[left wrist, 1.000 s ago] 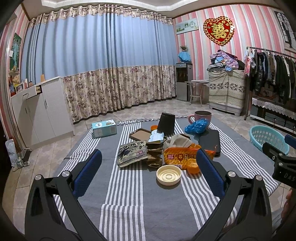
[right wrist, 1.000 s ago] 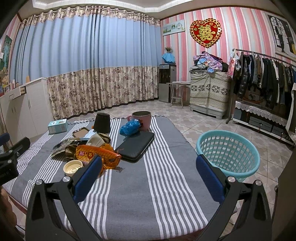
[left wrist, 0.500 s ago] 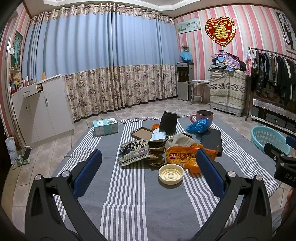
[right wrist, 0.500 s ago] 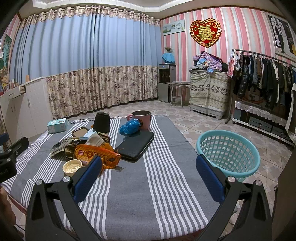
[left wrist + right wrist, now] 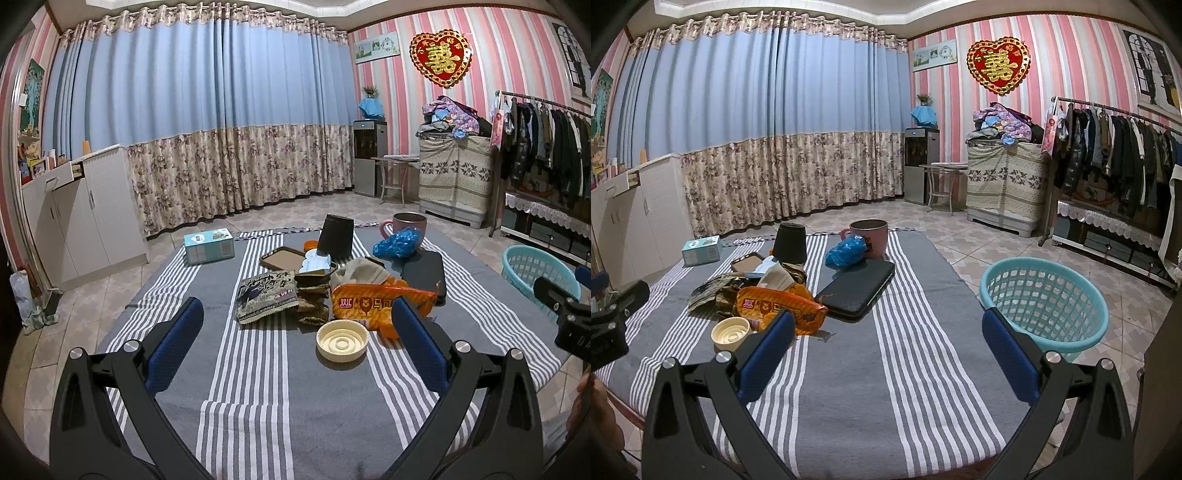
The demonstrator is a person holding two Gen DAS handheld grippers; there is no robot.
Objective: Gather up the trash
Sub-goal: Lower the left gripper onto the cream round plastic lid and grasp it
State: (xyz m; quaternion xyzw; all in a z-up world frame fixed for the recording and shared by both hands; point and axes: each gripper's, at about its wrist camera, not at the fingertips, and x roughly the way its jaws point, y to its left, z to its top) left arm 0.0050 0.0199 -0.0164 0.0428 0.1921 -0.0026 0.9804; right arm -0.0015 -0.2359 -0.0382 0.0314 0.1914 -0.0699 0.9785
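A low table (image 5: 258, 387) wears a gray cloth with white stripes. It stands in a room with pink striped walls, a tiled floor and long blue curtains (image 5: 207, 92) with flowers along the bottom. A red heart (image 5: 441, 59) with gold writing hangs on the wall. White cupboards (image 5: 85, 210) stand on the left, and clothes hang on a rack (image 5: 1115, 155) on the right.

The trash sits in a pile near the middle of the table. An orange snack bag (image 5: 373, 304) lies there, touching a dark printed packet (image 5: 266, 295) and some brown wrappers. A round cream lid (image 5: 342, 339) lies just in front of the orange bag. A crumpled blue bag (image 5: 847, 251) leans on a pink mug (image 5: 870, 238). A black case (image 5: 857, 288) lies flat beside the pile. A black cup (image 5: 336, 236) stands upside down behind it, and a small blue box (image 5: 209, 245) sits near the far left corner.

A blue-green basket (image 5: 1045, 306) stands on the floor just beside the right side of the table.

The left gripper (image 5: 295, 328) is spread wide and holds nothing. It hangs above the near part of the table, facing the pile. The right gripper (image 5: 888, 332) is spread wide too, with nothing in it, above bare cloth between the pile and the basket.
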